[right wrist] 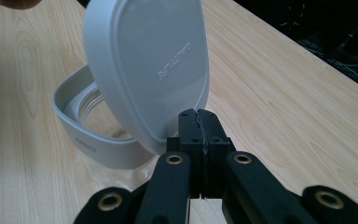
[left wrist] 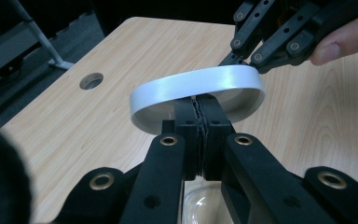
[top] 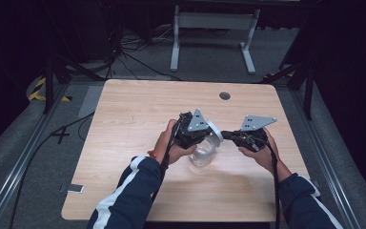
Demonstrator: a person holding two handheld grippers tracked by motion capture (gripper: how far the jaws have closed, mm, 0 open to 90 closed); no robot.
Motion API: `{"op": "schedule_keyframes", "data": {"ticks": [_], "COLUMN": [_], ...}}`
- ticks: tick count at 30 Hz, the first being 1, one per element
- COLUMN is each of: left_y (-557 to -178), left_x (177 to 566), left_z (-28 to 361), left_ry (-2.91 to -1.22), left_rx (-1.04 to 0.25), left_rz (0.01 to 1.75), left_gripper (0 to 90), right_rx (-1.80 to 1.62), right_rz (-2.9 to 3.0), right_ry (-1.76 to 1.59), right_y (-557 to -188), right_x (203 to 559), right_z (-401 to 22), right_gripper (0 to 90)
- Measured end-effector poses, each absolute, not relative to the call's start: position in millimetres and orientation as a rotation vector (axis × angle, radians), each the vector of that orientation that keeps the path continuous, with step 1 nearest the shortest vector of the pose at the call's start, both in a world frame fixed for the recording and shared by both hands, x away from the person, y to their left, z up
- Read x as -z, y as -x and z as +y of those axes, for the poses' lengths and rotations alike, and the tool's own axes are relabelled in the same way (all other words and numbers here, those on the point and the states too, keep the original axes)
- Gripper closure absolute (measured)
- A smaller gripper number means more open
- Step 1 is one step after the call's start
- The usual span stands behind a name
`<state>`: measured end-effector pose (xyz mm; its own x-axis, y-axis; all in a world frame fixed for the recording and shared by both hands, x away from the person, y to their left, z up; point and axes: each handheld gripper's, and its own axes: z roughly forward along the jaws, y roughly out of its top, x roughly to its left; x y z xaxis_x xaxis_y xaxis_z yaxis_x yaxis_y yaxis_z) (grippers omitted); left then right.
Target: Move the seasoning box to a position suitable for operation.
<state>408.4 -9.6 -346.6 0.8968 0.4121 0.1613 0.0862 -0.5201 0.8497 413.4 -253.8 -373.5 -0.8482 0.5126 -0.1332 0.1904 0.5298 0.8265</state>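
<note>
While the pale-grey rounded plastic lid [right wrist: 147, 70] stands tilted up on edge in the upper middle of the right gripper view, the right tongs [right wrist: 199, 122] sit closed tight at its lower rim, the black jaws pressed together on the lid's edge. Raised lettering runs across the lid's flat face, too faint to read. Behind and below it, at centre left of that frame, lies the clear glass jar with a grey rounded collar [right wrist: 81, 135], resting on the light wooden counter [right wrist: 279, 93]; a small embossed mark on the collar's front is also illegible.

In the left gripper view the left tongs [left wrist: 199, 105] are likewise clamped shut, gripping the near rim of the lid, which shows as a pale ring across the middle of the frame. The right tongs bite its far rim from the upper right.

From the high view, both tongs meet just right of centre: the left tongs [top: 205, 131] above the jar [top: 201, 155], the right tongs [top: 226, 135] beside it, with the lid [top: 214, 131] held between them, clear of the jar's mouth.
</note>
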Motion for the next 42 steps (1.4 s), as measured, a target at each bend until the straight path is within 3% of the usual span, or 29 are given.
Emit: {"op": "schedule_keyframes", "data": {"ticks": [12, 20, 32, 42], "left_y": [-415, -410, -399, -392], "left_x": [344, 342, 343, 356], "left_z": [-26, -18, 24, 68], "left_ry": [-2.115, -2.108, -2.112, -2.168], "left_rx": [-0.405, -0.414, -0.464, -0.564], "left_rz": [0.323, 0.313, 0.353, 0.435], "left_gripper": [87.4, 86.9, 83.0, 70.2], "right_rx": [-1.219, -1.218, -1.244, -1.242], "right_rz": [2.413, 2.404, 2.368, 2.373], "right_ry": [-0.595, -0.594, -0.608, -0.596], "right_y": [-406, -405, -403, -399], "right_x": [372, 371, 367, 365], "right_z": [-270, -272, -277, -276], "right_gripper": [90.0, 90.0, 90.0, 90.0]}}
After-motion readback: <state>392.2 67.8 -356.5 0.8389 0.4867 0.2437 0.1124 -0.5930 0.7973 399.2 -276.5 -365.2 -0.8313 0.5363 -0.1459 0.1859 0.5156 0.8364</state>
